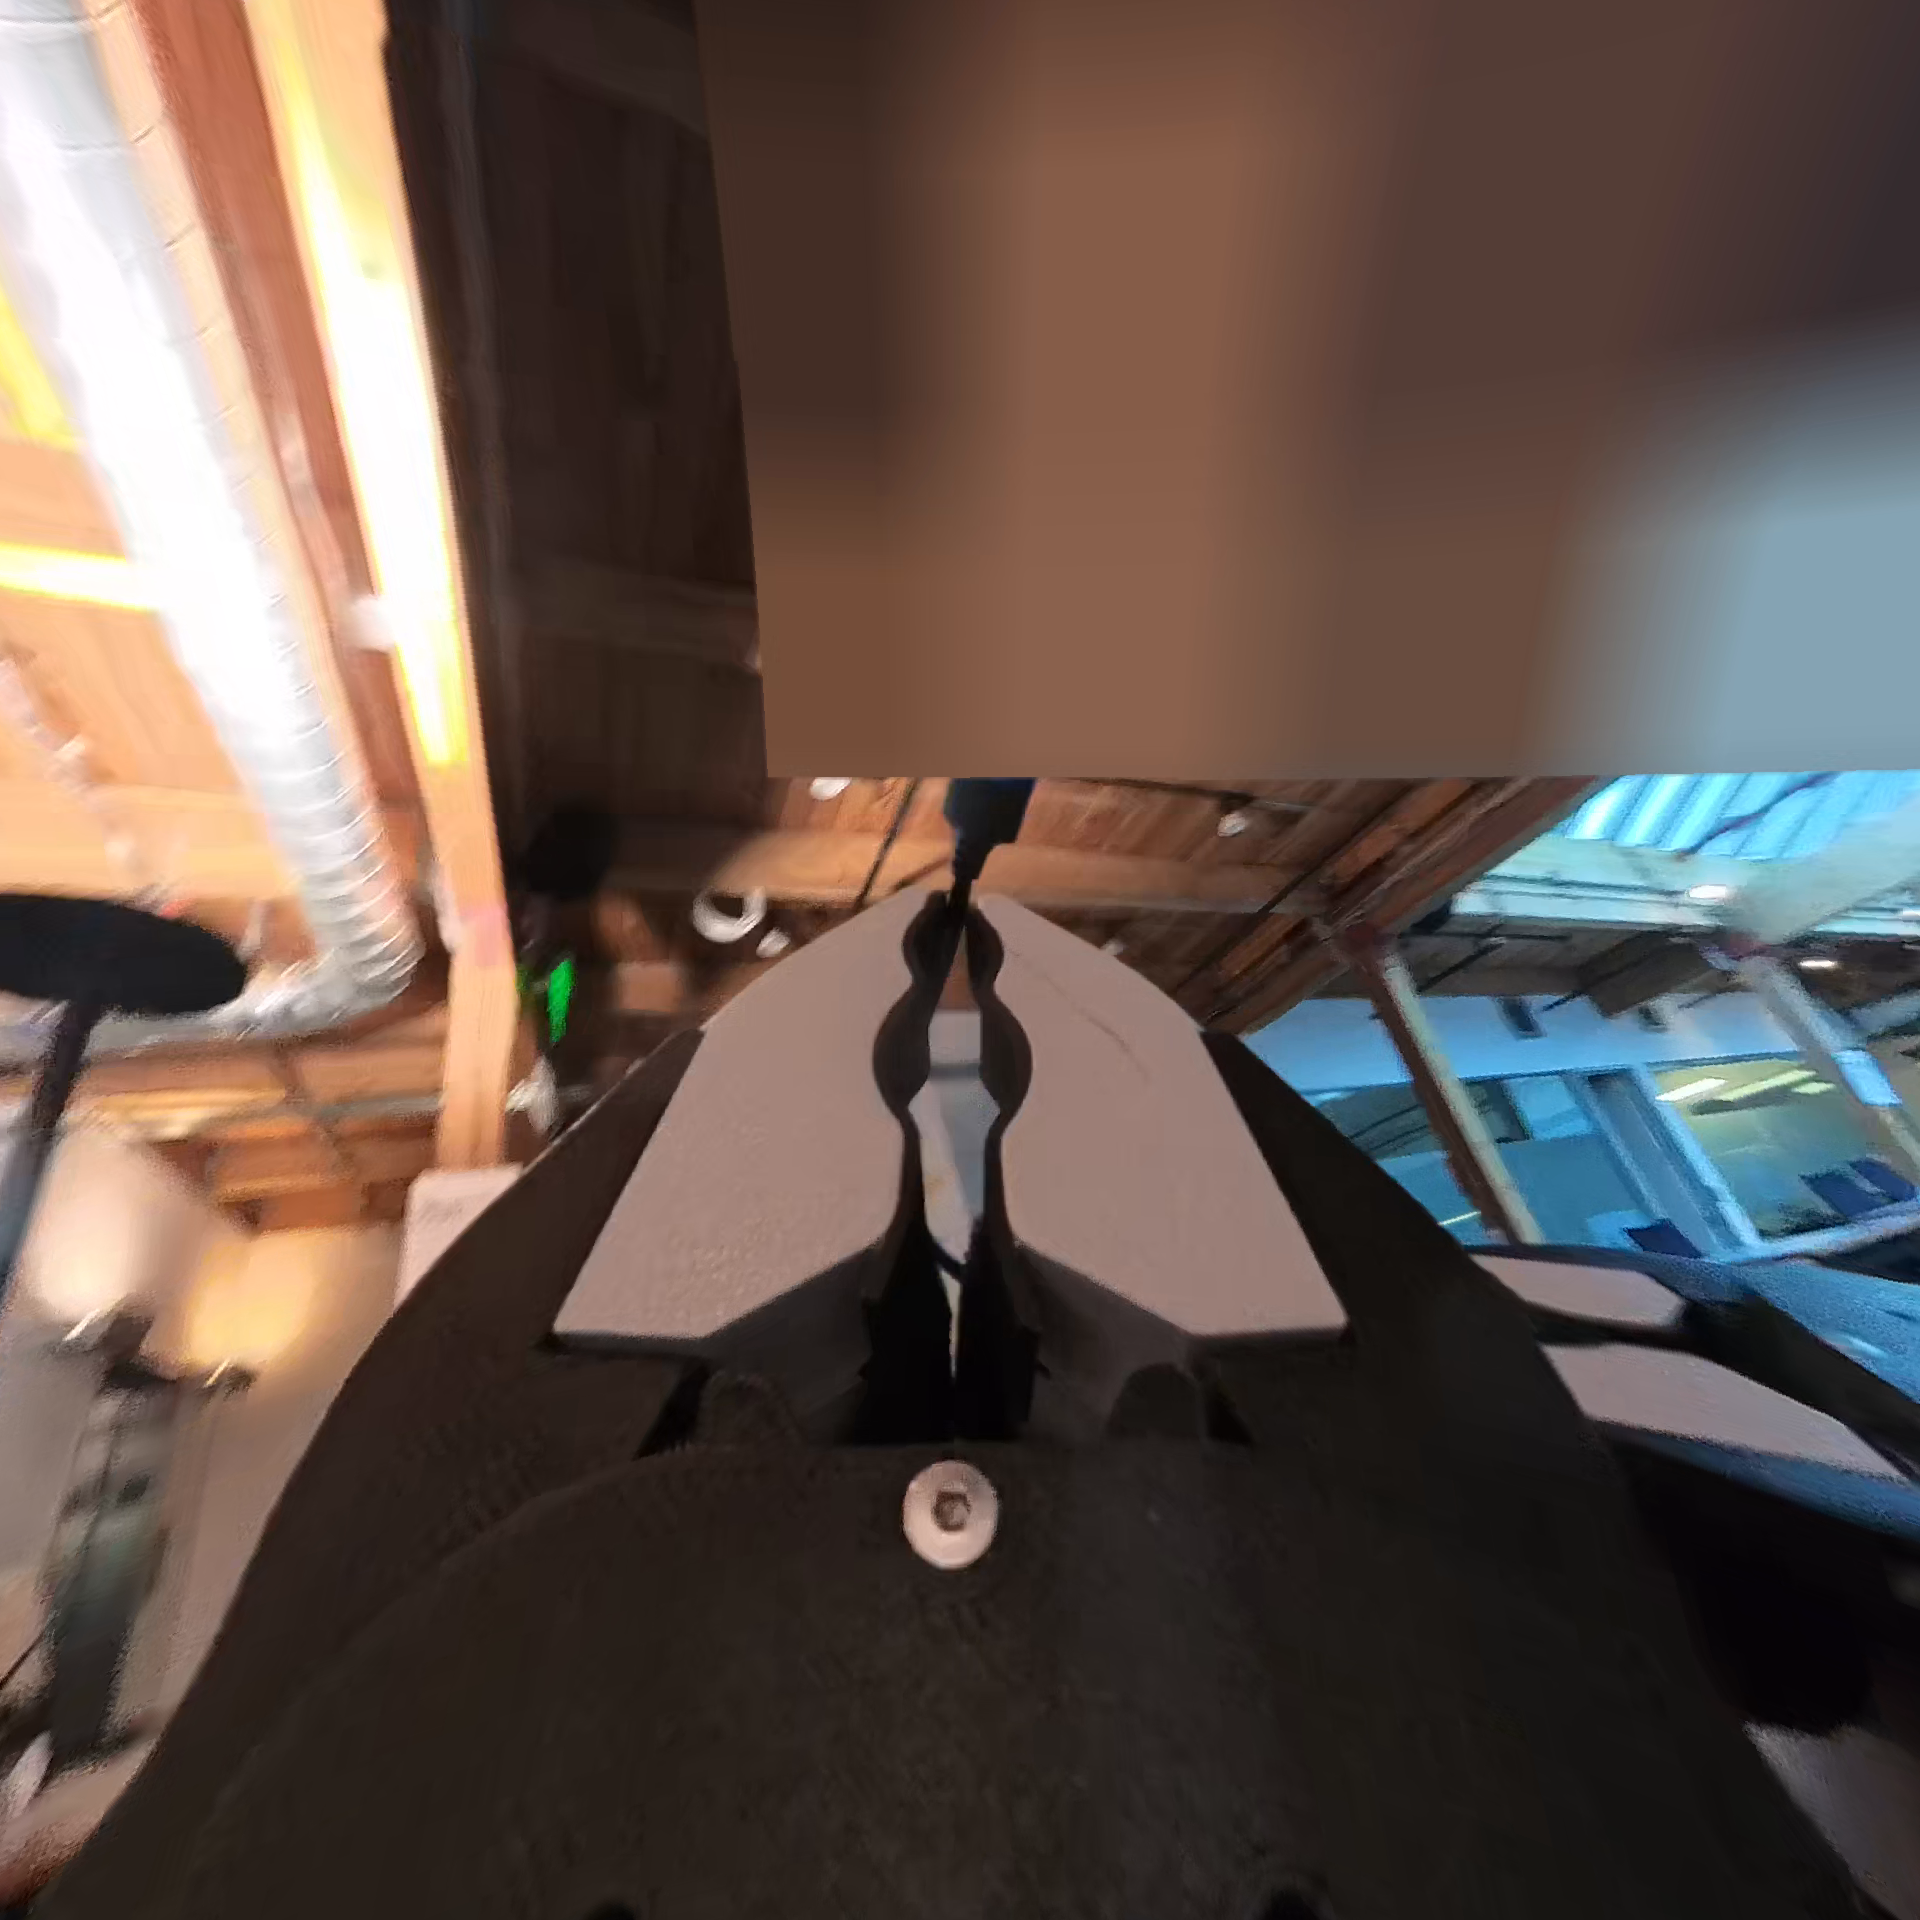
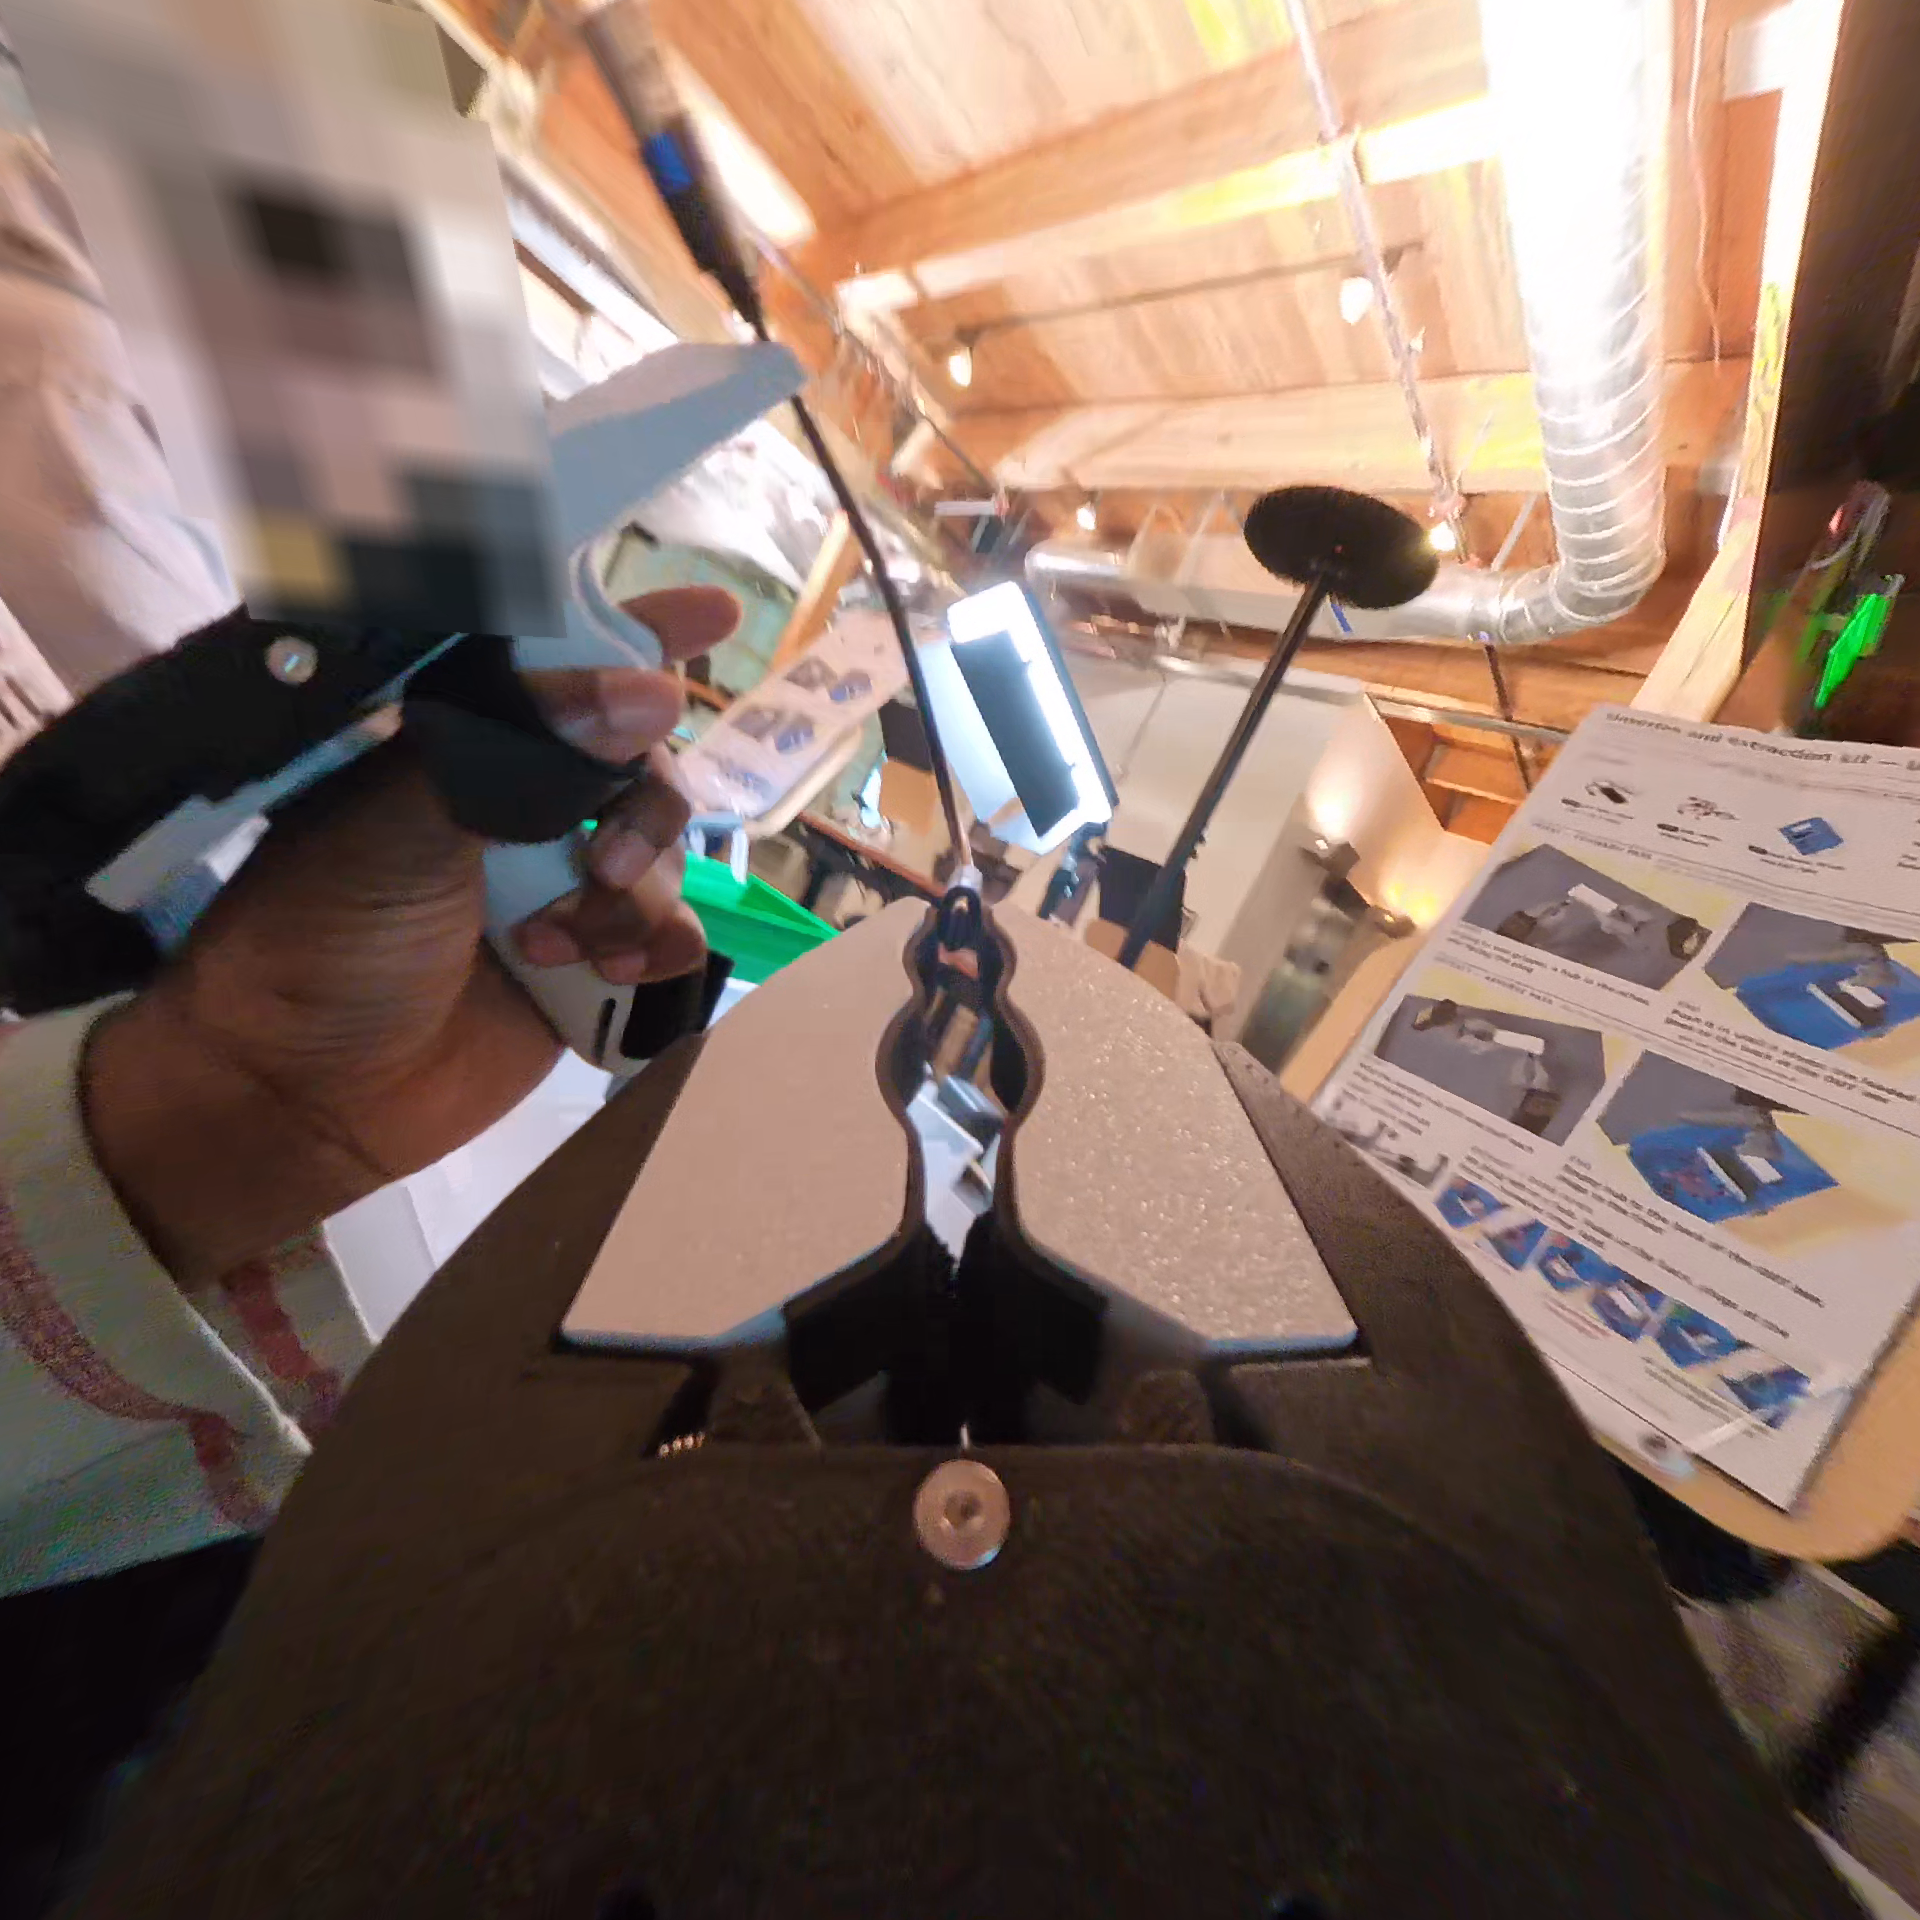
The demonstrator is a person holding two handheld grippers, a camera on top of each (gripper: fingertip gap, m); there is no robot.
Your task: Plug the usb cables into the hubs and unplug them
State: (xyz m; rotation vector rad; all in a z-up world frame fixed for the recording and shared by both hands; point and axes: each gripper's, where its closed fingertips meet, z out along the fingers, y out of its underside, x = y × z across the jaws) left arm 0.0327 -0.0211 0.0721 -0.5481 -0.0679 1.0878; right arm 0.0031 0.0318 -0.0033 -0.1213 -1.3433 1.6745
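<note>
Both views look up towards the ceiling. My left gripper (image 1: 956, 914) is shut on a thin black usb cable (image 1: 961, 883). The cable's dark plug with a blue part (image 1: 987, 810) sticks out just past the tips, partly behind a blurred patch. My right gripper (image 2: 961, 920) is shut on the same cable (image 2: 894, 603), near a white tie. The cable runs up and left to the left gripper (image 2: 769, 379), which a person's hand (image 2: 364, 935) holds. The plug (image 2: 691, 208) shows beyond its grey fingers (image 2: 665, 416). No hub is in view.
A printed instruction sheet (image 2: 1662, 1039) stands at the right. A black disc on a pole (image 2: 1340, 551) and a lit panel (image 2: 1023, 717) are ahead. A silver duct (image 2: 1590, 416) runs under the wooden ceiling. The disc (image 1: 104, 956) and duct (image 1: 208, 520) also show in the left wrist view. My hands' fingertips stand some 10 cm from each other.
</note>
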